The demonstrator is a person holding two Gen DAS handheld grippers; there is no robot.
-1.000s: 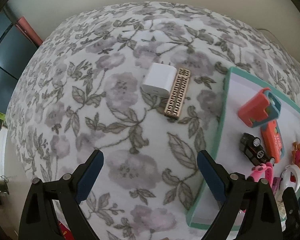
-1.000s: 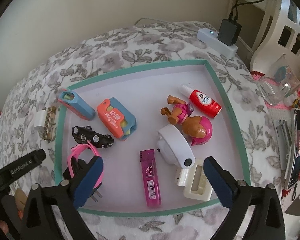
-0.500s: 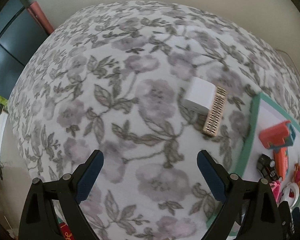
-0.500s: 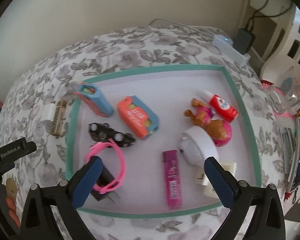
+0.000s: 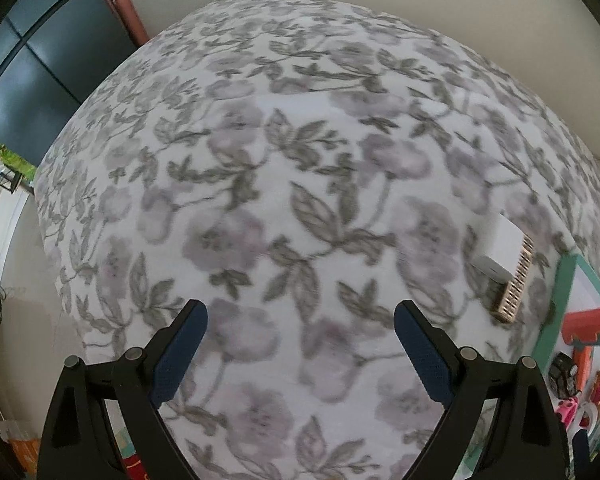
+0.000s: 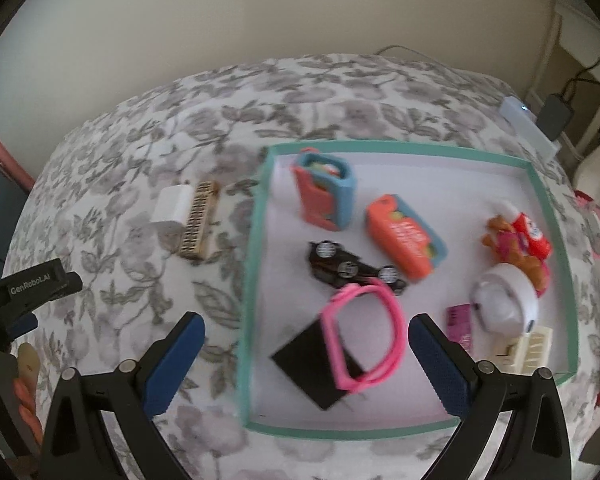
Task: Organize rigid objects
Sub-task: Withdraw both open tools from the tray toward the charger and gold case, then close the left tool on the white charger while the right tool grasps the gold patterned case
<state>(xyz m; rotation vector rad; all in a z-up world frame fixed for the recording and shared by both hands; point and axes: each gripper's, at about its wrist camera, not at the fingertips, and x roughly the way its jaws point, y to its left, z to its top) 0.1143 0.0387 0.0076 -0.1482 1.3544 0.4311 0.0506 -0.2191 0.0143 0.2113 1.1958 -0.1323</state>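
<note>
A teal-rimmed tray (image 6: 256, 216) holds several rigid items: a pink ring (image 6: 392, 320) leaning on a black block (image 6: 308, 364), a black toy car (image 6: 352, 270), two orange-and-blue cases (image 6: 326, 196), a toy dog (image 6: 512, 244) and a white round gadget (image 6: 504, 300). Outside the tray, to its left, a white charger (image 6: 168, 208) lies against a tan comb-like block (image 6: 200, 220); both also show at the right edge as the charger (image 5: 508, 240) and the block (image 5: 516, 284). My right gripper (image 6: 306, 352) is open above the tray's near left corner. My left gripper (image 5: 300, 352) is open over bare cloth.
The floral cloth (image 5: 300, 160) covers the whole surface. A white power strip with a black plug (image 6: 540, 120) lies at the far right corner. A hand (image 6: 24, 396) holds the left gripper's body (image 6: 32, 284) at the left edge. Dark cabinet doors (image 5: 32, 80) stand left.
Both views have swung left. The charger and comb block slid to the right edge of the left view; the tray shifted right in the right view. Both grippers stayed open.
</note>
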